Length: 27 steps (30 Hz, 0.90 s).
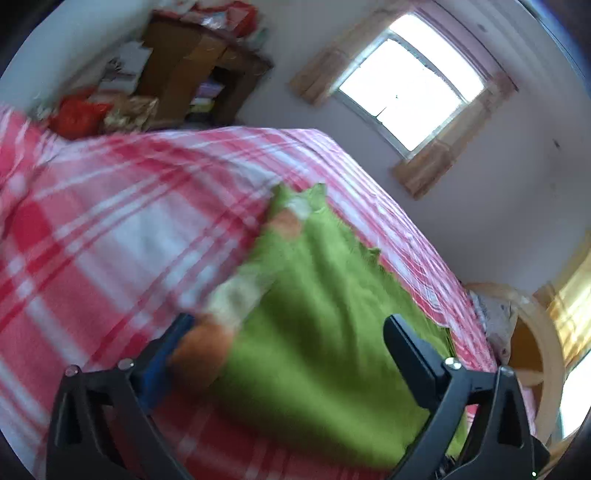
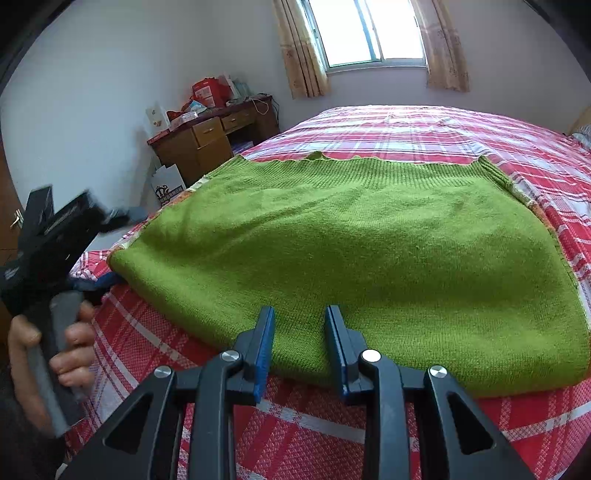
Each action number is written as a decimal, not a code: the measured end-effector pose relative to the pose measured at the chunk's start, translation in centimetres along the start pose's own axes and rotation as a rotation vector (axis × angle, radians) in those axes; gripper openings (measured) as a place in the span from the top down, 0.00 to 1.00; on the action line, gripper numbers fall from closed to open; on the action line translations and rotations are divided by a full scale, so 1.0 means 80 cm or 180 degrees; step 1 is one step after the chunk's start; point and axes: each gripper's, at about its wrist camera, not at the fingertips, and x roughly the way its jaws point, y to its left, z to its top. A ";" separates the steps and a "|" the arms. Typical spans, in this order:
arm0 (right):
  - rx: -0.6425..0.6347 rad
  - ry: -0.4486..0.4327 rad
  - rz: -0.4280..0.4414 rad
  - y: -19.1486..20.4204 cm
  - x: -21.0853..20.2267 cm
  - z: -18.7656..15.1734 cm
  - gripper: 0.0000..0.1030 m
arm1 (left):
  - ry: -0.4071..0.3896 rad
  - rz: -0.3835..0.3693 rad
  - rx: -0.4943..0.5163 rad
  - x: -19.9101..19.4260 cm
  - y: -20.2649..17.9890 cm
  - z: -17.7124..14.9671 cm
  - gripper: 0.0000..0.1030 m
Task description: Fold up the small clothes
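Note:
A green knitted sweater point(image 2: 351, 243) lies flat across the red and white plaid bed point(image 2: 424, 125), its ribbed hem toward the window. My right gripper point(image 2: 299, 321) hovers over the sweater's near edge, its blue pads a narrow gap apart with nothing pinched. In the blurred left wrist view the sweater point(image 1: 325, 314) fills the lower middle, and its white and orange trim point(image 1: 236, 295) runs along its left side. My left gripper point(image 1: 291, 332) stands wide open straddling that trimmed edge, without pressing on it. A hand point(image 2: 70, 343) holds that gripper at the bed's left side.
A wooden desk point(image 2: 210, 136) piled with red boxes stands against the far left wall, a white paper bag point(image 2: 168, 186) on the floor beside it. A curtained window point(image 2: 369, 33) is behind the bed. A rounded wooden frame point(image 1: 535, 332) sits at the bed's far end.

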 end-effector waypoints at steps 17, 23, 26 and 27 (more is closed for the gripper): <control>0.0084 -0.0187 -0.0065 0.008 0.008 0.059 0.71 | -0.0020 0.0235 -0.0119 0.025 -0.012 0.012 0.66; 0.0333 0.0157 0.0098 -0.010 0.044 0.052 0.71 | -0.0325 0.0345 0.0580 0.009 -0.070 0.012 0.77; 0.0451 0.0131 0.0208 -0.017 0.044 0.048 0.71 | -0.0400 0.0323 0.1185 0.009 -0.125 0.000 0.78; 0.0501 0.0114 0.0254 -0.021 0.042 0.047 0.71 | -0.0390 0.0327 0.1348 0.014 -0.137 -0.002 0.79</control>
